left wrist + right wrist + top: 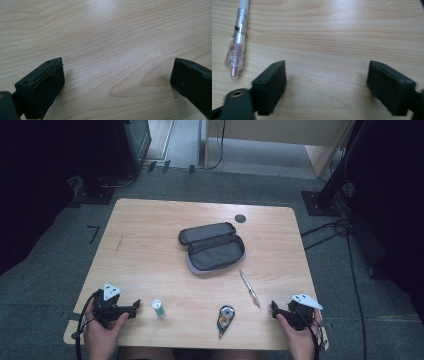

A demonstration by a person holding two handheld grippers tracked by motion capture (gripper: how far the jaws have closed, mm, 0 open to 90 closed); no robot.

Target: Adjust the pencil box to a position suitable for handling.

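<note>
- Two things lie nearest my tongs: a small white tube with a green band just beside the left tongs, and a clear pen just ahead of the right tongs.
- I see the tube lying near the front edge of the table, apart from the left tongs' tips, untouched.
- I see the pen lying slantwise right of centre, its near tip pointing towards the right tongs; in the right gripper view the pen lies off to the left of the left jaw, not between the jaws.
- My left tongs stand wide, nothing but bare wood between the jaws.
- My right tongs also stand wide and hold nothing.
- Both tongs rest low at the front corners of the table, a hand behind each.
- Between the tube and the pen, at the front edge, lies a teardrop-shaped correction-tape dispenser.
- Farther back, at the table's middle, a dark pencil case lies open, its lid folded back.
- A small dark round spot sits near the far edge.
</note>
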